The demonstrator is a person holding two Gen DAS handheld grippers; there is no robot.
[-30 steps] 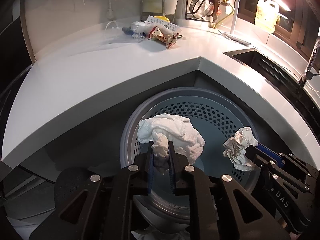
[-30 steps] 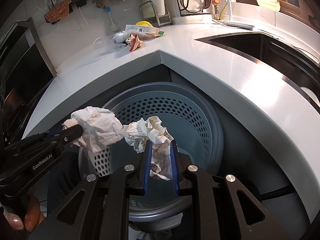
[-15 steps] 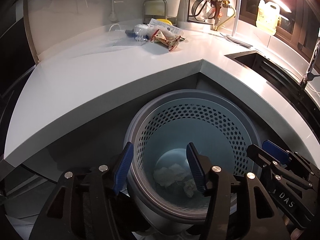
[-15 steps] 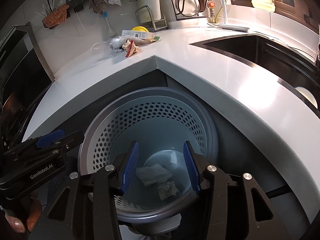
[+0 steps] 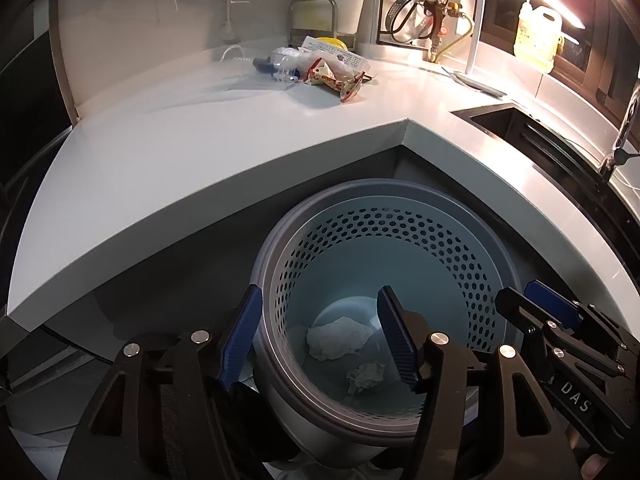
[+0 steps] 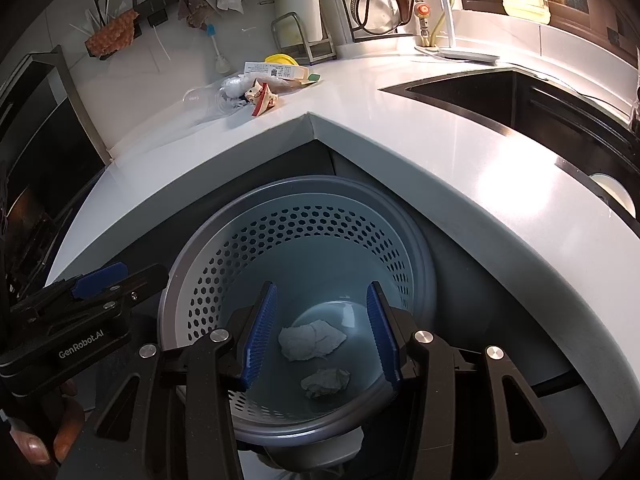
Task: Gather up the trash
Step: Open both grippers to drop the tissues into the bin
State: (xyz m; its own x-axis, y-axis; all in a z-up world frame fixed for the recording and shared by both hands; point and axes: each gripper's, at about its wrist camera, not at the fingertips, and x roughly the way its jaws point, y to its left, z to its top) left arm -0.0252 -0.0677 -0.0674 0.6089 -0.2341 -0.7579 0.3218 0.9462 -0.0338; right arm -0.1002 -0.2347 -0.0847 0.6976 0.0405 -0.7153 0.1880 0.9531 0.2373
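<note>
White kitchen table wraps round in a corner here, and tucked under its point stands the perforated bin, rim wide open to both cameras. Down on the bin floor lie two crumpled wads: the larger tissue and, toward 5 o'clock of it, the smaller paper ball, near each other but whether touching cannot be told.

Left claw hangs over the bin mouth, jaws spread wide, nothing between them. Right claw does the same from the other side, blue pads parted and empty. In the right wrist view the left claw shows at 9 o'clock, just beside the rim.

More trash waits at 12 o'clock, well apart from the bin: a pile of wrappers with a red-and-white snack packet and clear plastic, up near the back wall.

Now the risks. Both claws sit close together over one bin, so swinging out at once could knock them into each other or clip the rim. The table edge overhangs the bin; a straight forward move may strike its underside. And that pile looks light and slippery, so a shallow pinch could scatter it or push pieces against the wall.
</note>
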